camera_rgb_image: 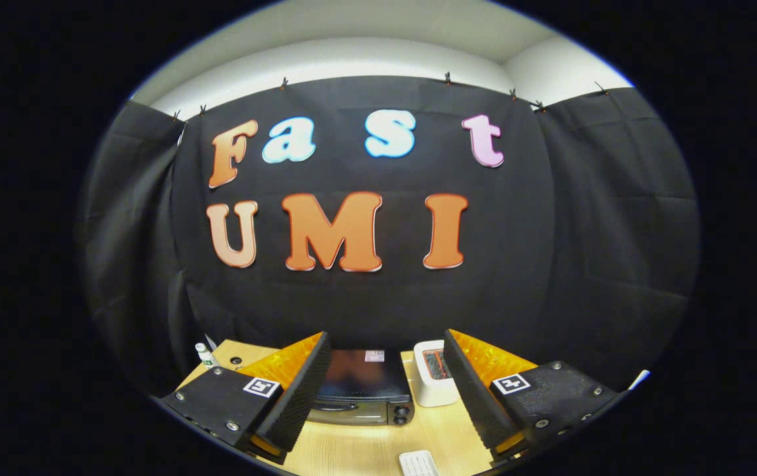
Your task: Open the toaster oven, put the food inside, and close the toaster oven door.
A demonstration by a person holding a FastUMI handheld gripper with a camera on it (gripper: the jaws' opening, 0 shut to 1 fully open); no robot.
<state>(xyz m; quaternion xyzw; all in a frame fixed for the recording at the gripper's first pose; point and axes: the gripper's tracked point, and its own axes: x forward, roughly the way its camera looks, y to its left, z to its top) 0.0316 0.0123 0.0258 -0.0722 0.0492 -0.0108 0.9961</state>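
A dark toaster oven (363, 390) stands on the wooden table (365, 446), seen from above and beyond my fingers, its door shut and two knobs at its front right. My gripper (385, 410) hangs high above the table, open, with nothing between its fingers. The left finger (299, 396) overlaps the oven's left side. A white ridged object (418, 463), possibly the food, lies on the table just ahead of the fingers, partly cut off.
A white boxy appliance (432, 380) stands right of the oven, close to the right finger. A small white bottle with a green label (205, 356) and a small dark round object (236, 361) sit at the table's far left corner. Black cloth walls close the booth behind.
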